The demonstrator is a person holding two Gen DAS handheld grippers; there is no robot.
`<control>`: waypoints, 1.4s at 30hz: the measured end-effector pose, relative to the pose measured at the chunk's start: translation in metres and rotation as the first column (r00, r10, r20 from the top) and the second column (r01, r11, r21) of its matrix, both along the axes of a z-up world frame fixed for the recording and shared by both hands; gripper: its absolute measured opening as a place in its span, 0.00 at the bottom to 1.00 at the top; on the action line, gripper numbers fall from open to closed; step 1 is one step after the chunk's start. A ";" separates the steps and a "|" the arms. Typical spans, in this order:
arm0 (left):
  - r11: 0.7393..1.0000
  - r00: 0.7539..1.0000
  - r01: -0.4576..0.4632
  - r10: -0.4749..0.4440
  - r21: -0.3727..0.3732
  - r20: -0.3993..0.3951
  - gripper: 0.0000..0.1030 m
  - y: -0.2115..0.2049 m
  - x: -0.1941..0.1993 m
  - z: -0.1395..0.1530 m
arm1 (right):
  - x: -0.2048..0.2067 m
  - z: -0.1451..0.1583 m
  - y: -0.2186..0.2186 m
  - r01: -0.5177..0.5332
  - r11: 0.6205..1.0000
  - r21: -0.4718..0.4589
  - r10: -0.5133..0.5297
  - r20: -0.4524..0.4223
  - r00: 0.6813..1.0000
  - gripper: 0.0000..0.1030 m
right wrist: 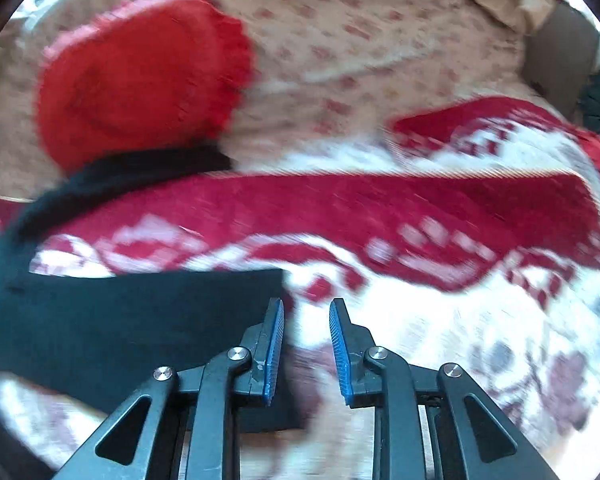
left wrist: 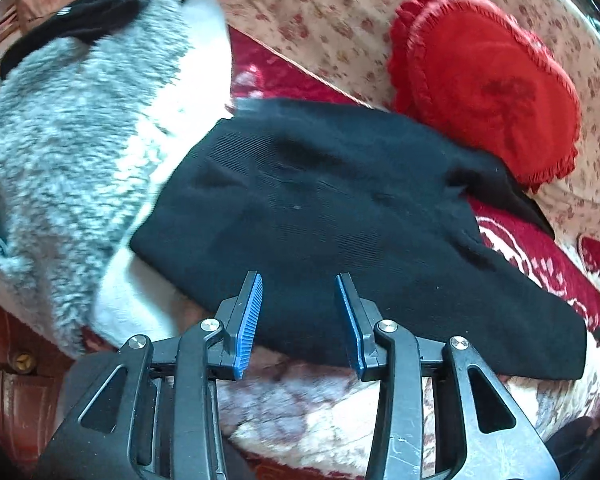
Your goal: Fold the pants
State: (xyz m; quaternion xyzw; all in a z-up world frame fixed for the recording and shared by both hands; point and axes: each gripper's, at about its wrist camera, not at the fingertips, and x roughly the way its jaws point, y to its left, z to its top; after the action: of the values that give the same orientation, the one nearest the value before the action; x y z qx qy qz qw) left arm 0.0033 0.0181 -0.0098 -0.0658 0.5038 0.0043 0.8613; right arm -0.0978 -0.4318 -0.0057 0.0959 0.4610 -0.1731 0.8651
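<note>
The black pants (left wrist: 340,208) lie in a folded bundle on a red and white patterned blanket (left wrist: 540,256). My left gripper (left wrist: 299,280) is open and empty, its blue pads just above the near edge of the bundle. In the right wrist view the pants (right wrist: 112,320) fill the lower left, with one end running up toward the red cushion. My right gripper (right wrist: 307,306) is open and empty, just past the right-hand edge of the pants, over the blanket (right wrist: 420,208). The right wrist view is blurred.
A red heart-shaped cushion (left wrist: 488,76) lies behind the pants on a floral beige sheet (left wrist: 332,12); it also shows in the right wrist view (right wrist: 140,76). A grey and white fleece garment (left wrist: 72,140) lies to the left. A brown leather item (left wrist: 16,384) sits at lower left.
</note>
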 end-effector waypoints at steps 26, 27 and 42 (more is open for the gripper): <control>0.996 0.996 -0.089 0.090 0.027 -0.029 0.42 0.021 0.103 -0.026 | 0.153 0.005 0.207 -0.644 0.759 0.095 0.635 0.111 0.764 0.35; 0.994 0.994 -0.106 0.106 0.020 -0.035 0.42 0.025 0.110 -0.028 | 0.165 0.007 0.216 -0.667 0.740 0.085 0.658 0.111 0.745 0.37; 0.995 0.993 -0.104 0.103 0.001 -0.050 0.45 0.041 0.157 -0.048 | 0.329 -0.047 0.330 -0.886 0.453 0.097 0.892 -0.064 0.448 0.40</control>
State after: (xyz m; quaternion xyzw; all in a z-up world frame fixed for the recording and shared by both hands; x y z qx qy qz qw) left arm 0.1599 0.0588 -0.0583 -0.0926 0.5211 0.0501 0.8470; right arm 0.2311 -0.1016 -0.0523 -0.1472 0.4921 0.3111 0.7996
